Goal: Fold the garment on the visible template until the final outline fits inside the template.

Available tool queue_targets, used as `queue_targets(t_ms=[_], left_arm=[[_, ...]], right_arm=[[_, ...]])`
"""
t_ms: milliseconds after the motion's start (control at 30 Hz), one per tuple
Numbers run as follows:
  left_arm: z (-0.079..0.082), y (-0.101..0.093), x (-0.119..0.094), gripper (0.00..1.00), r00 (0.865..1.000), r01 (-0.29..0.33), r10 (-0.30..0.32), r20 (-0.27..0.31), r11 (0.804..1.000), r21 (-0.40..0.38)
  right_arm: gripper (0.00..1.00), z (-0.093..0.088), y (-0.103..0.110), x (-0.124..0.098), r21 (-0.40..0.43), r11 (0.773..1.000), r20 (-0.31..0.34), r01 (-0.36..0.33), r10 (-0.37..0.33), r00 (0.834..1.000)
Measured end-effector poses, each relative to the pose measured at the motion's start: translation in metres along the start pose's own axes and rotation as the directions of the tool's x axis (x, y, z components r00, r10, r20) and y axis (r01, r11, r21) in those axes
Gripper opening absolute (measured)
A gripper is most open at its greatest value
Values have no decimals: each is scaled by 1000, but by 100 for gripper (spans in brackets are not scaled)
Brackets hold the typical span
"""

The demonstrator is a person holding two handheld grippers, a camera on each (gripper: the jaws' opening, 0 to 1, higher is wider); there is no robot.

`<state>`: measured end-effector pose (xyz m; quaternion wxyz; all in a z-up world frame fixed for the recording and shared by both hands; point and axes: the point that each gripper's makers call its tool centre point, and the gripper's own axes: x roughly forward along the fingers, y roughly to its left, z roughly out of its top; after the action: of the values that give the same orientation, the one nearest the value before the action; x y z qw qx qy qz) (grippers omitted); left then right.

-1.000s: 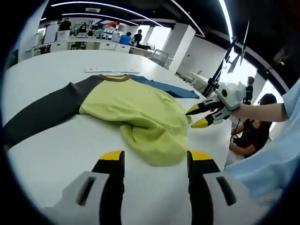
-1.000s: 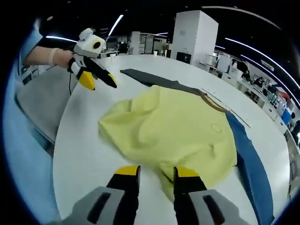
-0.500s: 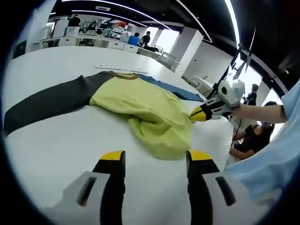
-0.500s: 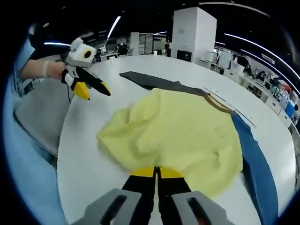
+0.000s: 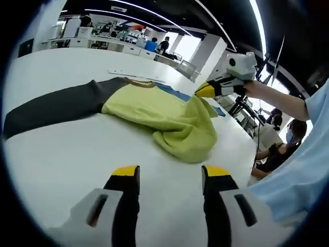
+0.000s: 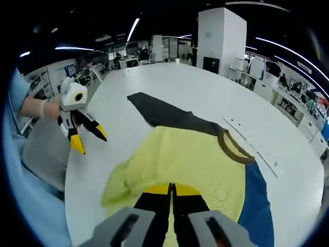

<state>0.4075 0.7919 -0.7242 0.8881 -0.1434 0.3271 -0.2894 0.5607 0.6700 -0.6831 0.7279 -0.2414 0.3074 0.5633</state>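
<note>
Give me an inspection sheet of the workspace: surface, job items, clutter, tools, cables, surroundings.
Surface: white round table, large bare areas.
Job's things: garment with yellow-green body, dark grey sleeve lying flat, blue sleeve; one edge lifted off the table. Marked strip beyond the collar; whether it is the template, cannot tell.
Clutter: nothing seen.
Grippers: right tool shut on the yellow fabric and raised; left tool open above bare table, holding nothing.
Cables: nothing seen.
Surroundings: open office with desks, ceiling light strips, a white pillar; people in the background.
</note>
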Motion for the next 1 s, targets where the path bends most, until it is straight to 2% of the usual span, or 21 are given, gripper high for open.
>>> queue_targets(t_ms=[267, 533, 667, 767, 867, 1000], left_arm=[[-1, 9, -5, 44, 1000, -26, 27, 16, 999, -45], [2, 14, -3, 43, 999, -41, 43, 31, 996, -77], [0, 14, 0, 43, 998, -42, 46, 35, 995, -95], [-5, 12, 2, 42, 999, -37, 40, 27, 994, -105], [-6, 11, 3, 41, 999, -36, 39, 25, 993, -111], [-6, 10, 5, 41, 999, -35, 37, 22, 993, -117]], right_arm=[[0, 1, -26, 36, -74, 997, -113, -37, 28, 993], [0, -8, -42, 61, -53, 996, -167, -66, 56, 984], [0, -16, -49, 67, -25, 998, -186, -66, 60, 981], [0, -24, -60, 70, -13, 999, -206, -40, 37, 978], [0, -24, -60, 70, 20, 999, -194, -44, 47, 980], [0, -23, -60, 64, 4, 999, -184, -38, 38, 982]])
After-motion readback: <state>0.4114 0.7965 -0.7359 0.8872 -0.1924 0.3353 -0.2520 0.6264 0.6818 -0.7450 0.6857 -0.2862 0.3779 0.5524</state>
